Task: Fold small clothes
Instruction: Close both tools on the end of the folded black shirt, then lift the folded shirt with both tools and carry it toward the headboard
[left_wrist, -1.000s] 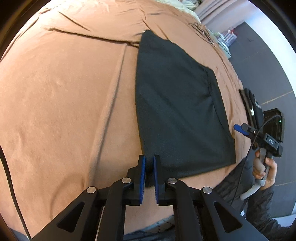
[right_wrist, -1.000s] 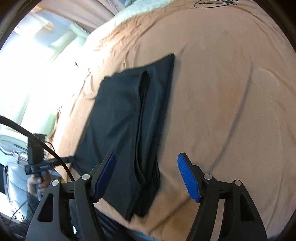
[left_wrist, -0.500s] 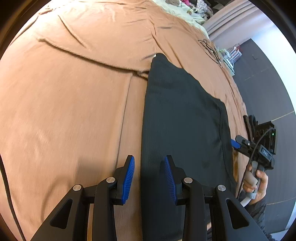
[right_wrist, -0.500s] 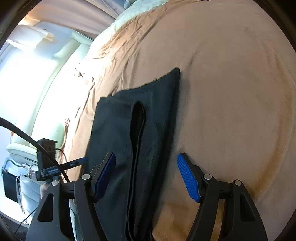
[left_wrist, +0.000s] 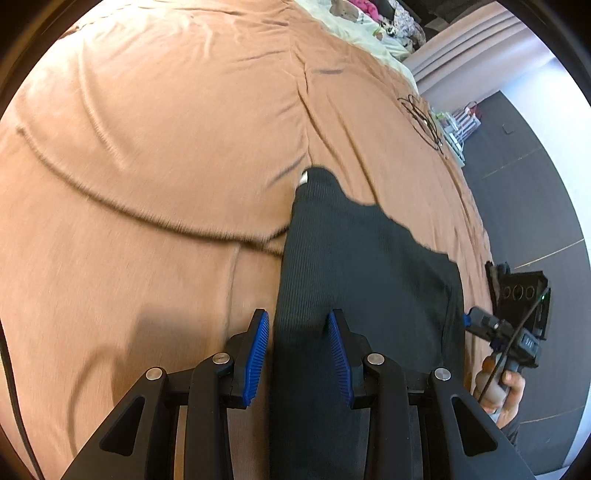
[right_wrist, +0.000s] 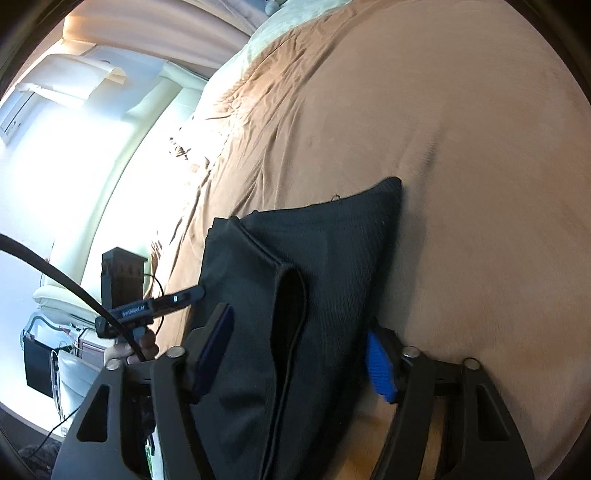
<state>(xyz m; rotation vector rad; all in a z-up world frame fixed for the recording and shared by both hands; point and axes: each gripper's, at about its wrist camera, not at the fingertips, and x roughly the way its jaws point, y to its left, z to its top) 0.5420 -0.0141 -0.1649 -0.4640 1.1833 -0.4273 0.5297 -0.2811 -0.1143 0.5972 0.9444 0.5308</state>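
A bedroom in someone's home, by the look of it. A big bed w/ a brown blanket (left_wrist: 155, 155) fills most of both views, a pale sheet or duvet (left_wrist: 354, 27) bunched at the far end (w/ some bright cloth bits beyond, too blurry to name). Pinkish curtains (left_wrist: 461, 48) hang past the bed, dark floor (left_wrist: 532, 206) alongside, and a bright window (right_wrist: 55, 155) lights the other side.

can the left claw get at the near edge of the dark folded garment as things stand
Probably yes: the left claw is open, its blue pads already either side of the dark ribbed folded garment on the tan bedspread, with nothing between.
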